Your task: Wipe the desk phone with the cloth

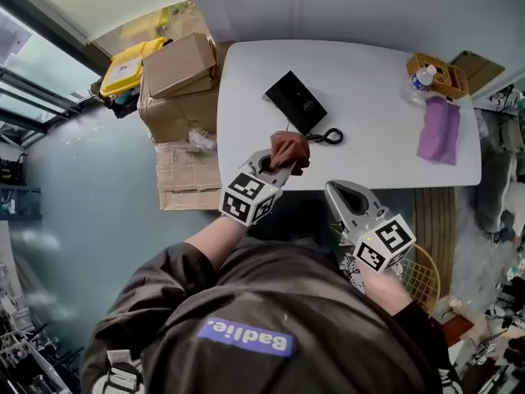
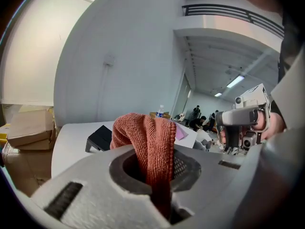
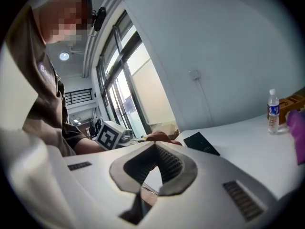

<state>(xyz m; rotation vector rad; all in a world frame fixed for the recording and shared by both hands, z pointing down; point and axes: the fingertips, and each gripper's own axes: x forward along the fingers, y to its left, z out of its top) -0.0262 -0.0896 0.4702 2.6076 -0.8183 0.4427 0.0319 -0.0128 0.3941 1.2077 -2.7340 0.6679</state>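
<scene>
Left gripper (image 1: 277, 167): the jaws are clamped on a rust-red terry cloth (image 2: 152, 137). The cloth is pinched low between the pads and bunches up beyond the tips, so that a soft wad is offered forward for wiping.
Right gripper (image 1: 335, 191): the jaws are brought together with nothing between them. It is held at the near table edge, beside the left gripper, probably to be kept out of the way.
Desk phone (image 1: 296, 100): black and flat on the white table (image 1: 377, 158), a little ahead of the left gripper's tips and not touched by the cloth. Its coiled cord (image 1: 328, 136) is seen just right of the wad.
Step, as judged: the cloth is gripped and held short of the phone; no wiping contact is made yet.
Next move, as judged: the wad must be lowered onto the phone's top face and drawn along it lightly, since a light set may be pushed across the smooth table.
Other things: a purple cloth (image 1: 440, 128), a water bottle (image 1: 421, 78) and a basket (image 1: 449, 79) are placed far to the right of the right gripper, well apart from the work.
</scene>
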